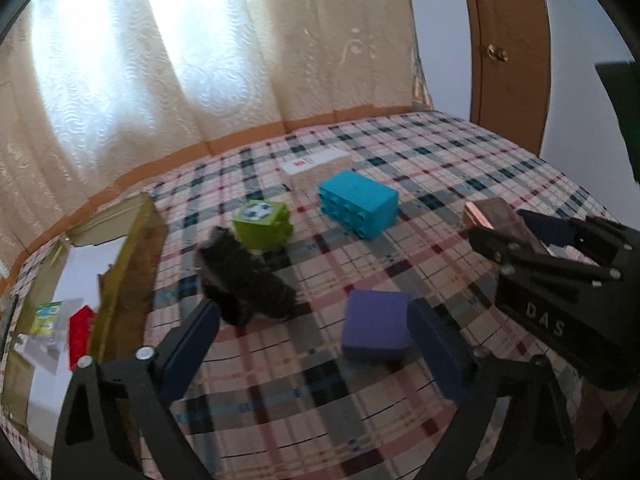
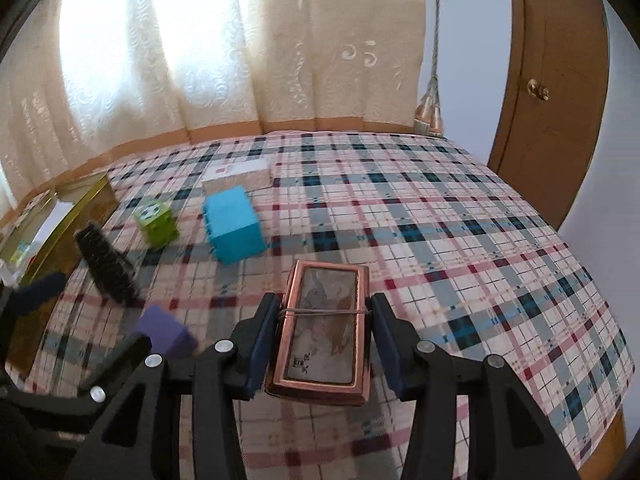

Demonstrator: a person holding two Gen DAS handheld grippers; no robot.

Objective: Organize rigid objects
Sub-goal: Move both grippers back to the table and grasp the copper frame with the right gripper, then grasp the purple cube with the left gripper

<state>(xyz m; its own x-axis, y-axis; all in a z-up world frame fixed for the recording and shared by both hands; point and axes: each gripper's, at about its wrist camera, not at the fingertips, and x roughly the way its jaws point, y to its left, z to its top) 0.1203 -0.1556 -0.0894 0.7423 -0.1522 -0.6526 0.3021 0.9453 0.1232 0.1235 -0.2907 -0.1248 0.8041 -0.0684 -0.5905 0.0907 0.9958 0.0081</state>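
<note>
Now your right gripper clamps the copper-framed box above the plaid bed, your left gripper gapes wide near the purple block, so carry the box left to the open tin.

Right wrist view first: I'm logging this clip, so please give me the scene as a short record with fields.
surface: plaid cloth
right gripper: shut on copper-framed box, carried above the cloth
left gripper: open, next to purple block
loose items: blue brick, green cube, black brush
container: open gold box at left, items inside
</note>
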